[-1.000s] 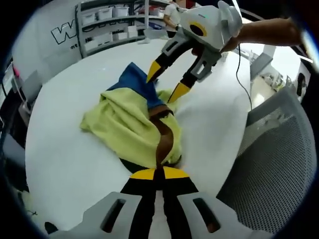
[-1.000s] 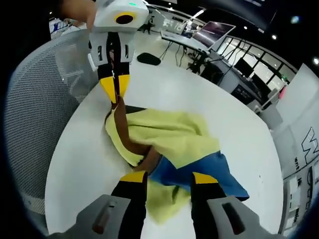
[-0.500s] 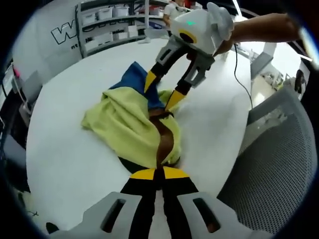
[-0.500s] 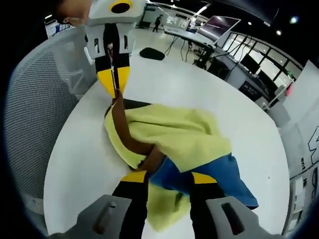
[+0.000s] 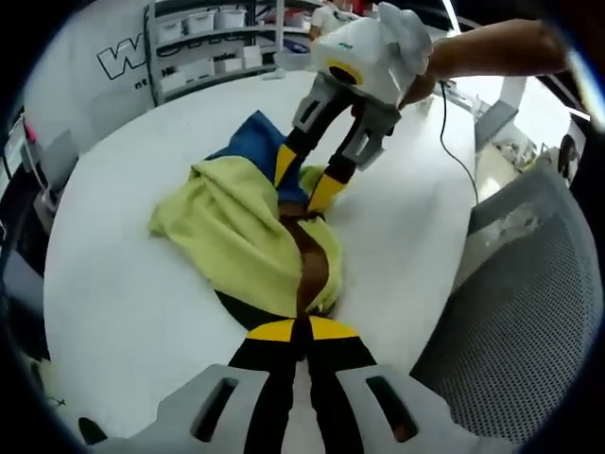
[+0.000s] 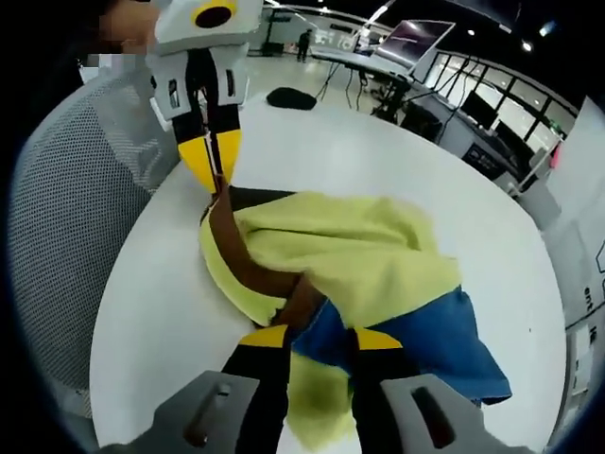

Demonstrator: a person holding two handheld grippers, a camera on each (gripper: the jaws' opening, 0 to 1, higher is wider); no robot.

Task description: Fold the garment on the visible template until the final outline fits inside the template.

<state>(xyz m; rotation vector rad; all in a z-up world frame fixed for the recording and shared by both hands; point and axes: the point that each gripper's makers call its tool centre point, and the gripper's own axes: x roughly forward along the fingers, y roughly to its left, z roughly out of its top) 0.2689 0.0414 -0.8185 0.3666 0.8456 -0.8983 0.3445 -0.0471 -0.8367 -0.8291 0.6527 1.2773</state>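
My left gripper [image 5: 301, 330] is clenched on the brown strap [image 5: 310, 260] of the garment [image 5: 236, 227], crumpled on the white table [image 5: 113, 303]. My right gripper [image 6: 314, 339] has jaws apart, straddling its blue part [image 6: 430, 336].

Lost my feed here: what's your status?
Left tongs shut on the garment's brown strip. Right tongs closing over the garment where yellow meets blue. Garment bunched on white table. Mesh chair beside table; nothing blocking.
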